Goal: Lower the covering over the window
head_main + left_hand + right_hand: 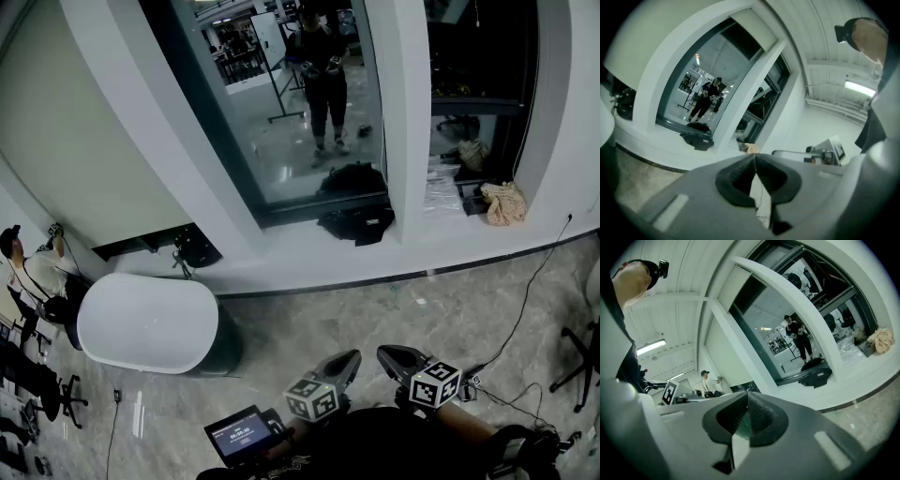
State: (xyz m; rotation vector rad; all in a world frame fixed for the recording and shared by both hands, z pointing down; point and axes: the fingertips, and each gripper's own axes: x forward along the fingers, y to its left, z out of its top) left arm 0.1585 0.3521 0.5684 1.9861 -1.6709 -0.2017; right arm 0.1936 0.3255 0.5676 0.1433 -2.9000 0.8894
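left gripper, right gripper, closed, facing window

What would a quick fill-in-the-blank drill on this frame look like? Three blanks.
1. The left claw and the right claw both have their jaws ____, with nothing between them.
2. On the ledge, the beige cloth lies to the ____ of the black bag in the head view.
3. The window glass reflects a standing ____.

Missing words: shut; right; person.
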